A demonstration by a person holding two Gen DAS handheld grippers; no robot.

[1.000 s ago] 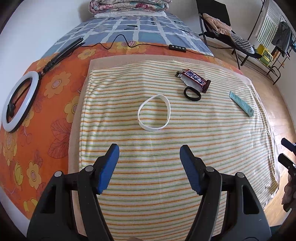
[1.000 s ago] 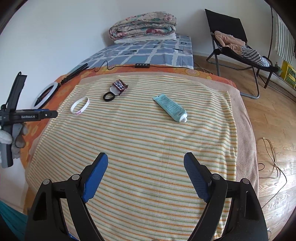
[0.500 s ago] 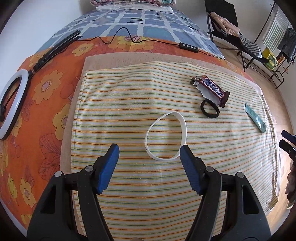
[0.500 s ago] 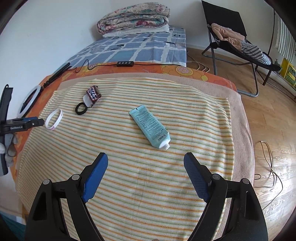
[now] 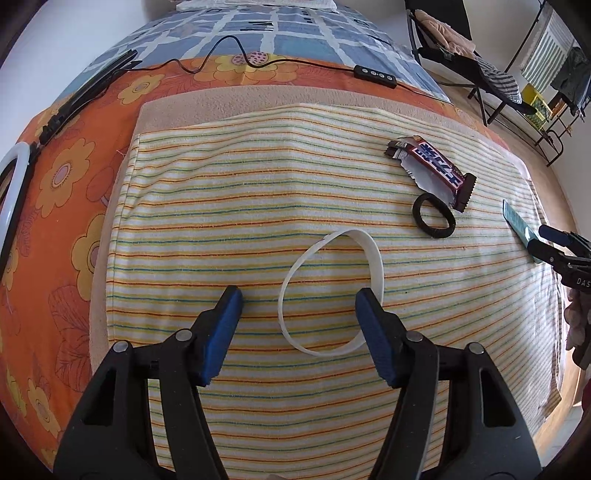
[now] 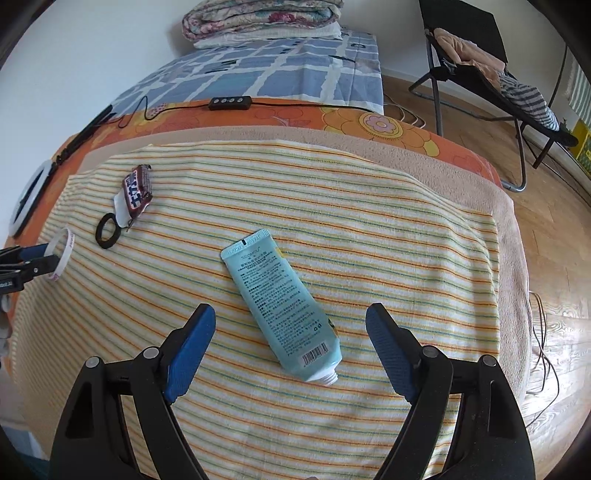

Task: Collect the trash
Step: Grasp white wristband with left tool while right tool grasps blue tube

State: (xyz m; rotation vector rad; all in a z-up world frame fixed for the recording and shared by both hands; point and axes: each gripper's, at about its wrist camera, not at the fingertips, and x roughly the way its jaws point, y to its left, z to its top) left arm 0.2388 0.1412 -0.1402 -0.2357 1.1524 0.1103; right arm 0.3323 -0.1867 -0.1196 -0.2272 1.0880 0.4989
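Note:
On the striped towel (image 5: 229,206) lies a white wristband (image 5: 377,264). My left gripper (image 5: 298,293) hovers over it with jaws closing; the band's left side lies between the fingers, the pads not pressing it. Farther right are a torn brown candy wrapper (image 5: 436,170), a black hair tie (image 5: 416,214) and a teal tube (image 5: 517,221). In the right wrist view the capless teal tube (image 6: 284,306) lies slantwise between the wide-open fingers of my right gripper (image 6: 291,314), untouched. The wrapper (image 6: 137,186), hair tie (image 6: 98,232) and wristband (image 6: 68,240) sit at far left.
The towel covers an orange flowered bedspread (image 5: 66,173). A white ring light (image 5: 11,192) lies at left, and a black cable with a controller (image 5: 375,75) runs behind. Folded blankets (image 6: 258,14) are at the bed's far end. A folding chair (image 6: 480,66) stands on the wood floor (image 6: 554,240).
Both grippers moved forward and lower. The left one came over the wristband and its jaws narrowed. The right one came over the teal tube, still wide.

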